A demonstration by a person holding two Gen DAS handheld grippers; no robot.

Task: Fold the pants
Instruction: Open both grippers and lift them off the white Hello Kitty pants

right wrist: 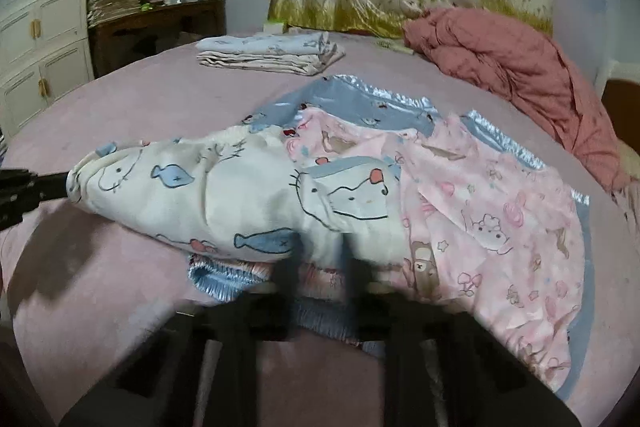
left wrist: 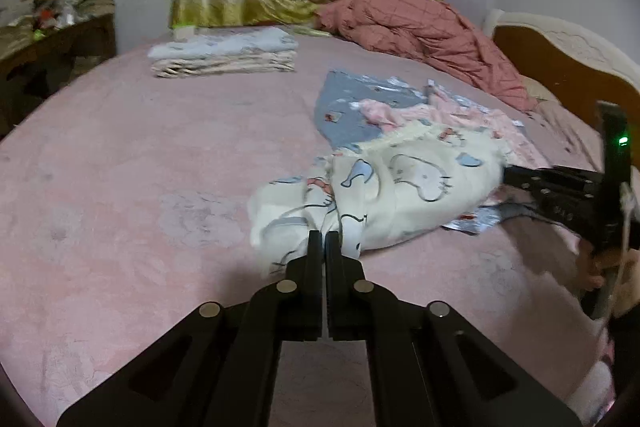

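Note:
Cream pants (left wrist: 400, 187) printed with cats and blue fish lie bunched on the pink bed (left wrist: 140, 167). My left gripper (left wrist: 323, 235) is shut on a gathered end of them. In the right wrist view the same pants (right wrist: 240, 195) stretch leftward to that left gripper (right wrist: 66, 185). My right gripper (right wrist: 324, 251) is blurred at the pants' near edge; its fingers stand apart, with cloth between them and no visible pinch. From the left wrist view, the right gripper (left wrist: 506, 174) sits at the pants' far right end, held by a hand.
A pink printed garment (right wrist: 480, 207) and a blue-grey one (right wrist: 360, 99) lie under and beside the pants. A folded stack (left wrist: 224, 55) sits at the back, a red quilt (left wrist: 432, 35) by the headboard (left wrist: 560, 63). A desk (right wrist: 156, 27) and white cabinet (right wrist: 44, 27) stand left.

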